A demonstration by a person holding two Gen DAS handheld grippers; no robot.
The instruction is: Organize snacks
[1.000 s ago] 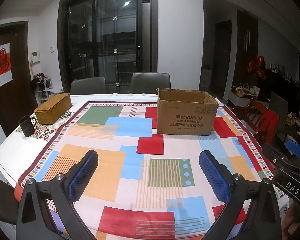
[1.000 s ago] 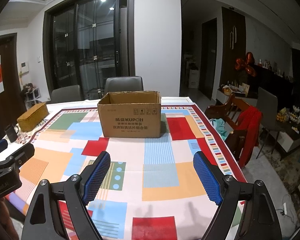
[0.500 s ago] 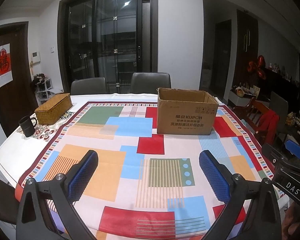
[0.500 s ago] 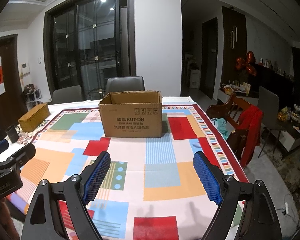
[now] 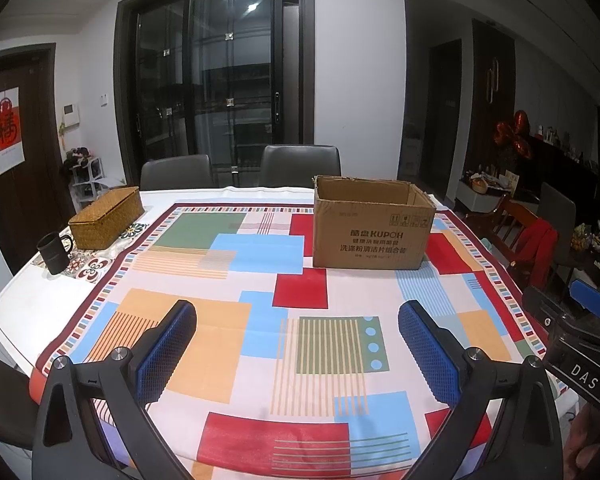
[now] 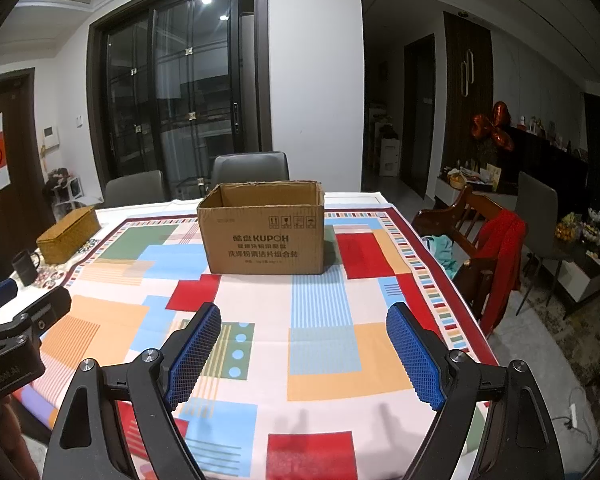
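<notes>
Clothed table (image 5: 260,360) bears cardboard box (image 5: 370,236), wicker box (image 5: 106,216), perhaps ceramic mug (image 5: 54,254)

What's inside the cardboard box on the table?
The cardboard box is open on top, and only the upper part of its bare inner walls shows. Its front wall hides the bottom from both cameras, so whether anything lies inside cannot be told.

The right tool (image 6: 302,316) hangs above the near part of the table (image 6: 324,360), its blue-padded fingers (image 6: 194,350) spread wide with nothing between them. Beyond them an open brown cardboard box with printed lettering (image 6: 265,240) stands upright on the colourful patchwork tablecloth (image 6: 380,256). Well to the left of the box sit a woven tan rectangular basket (image 6: 68,234) and, nearer, a black mug (image 6: 26,266). The left tool (image 6: 4,320) shows at the left edge.
</notes>
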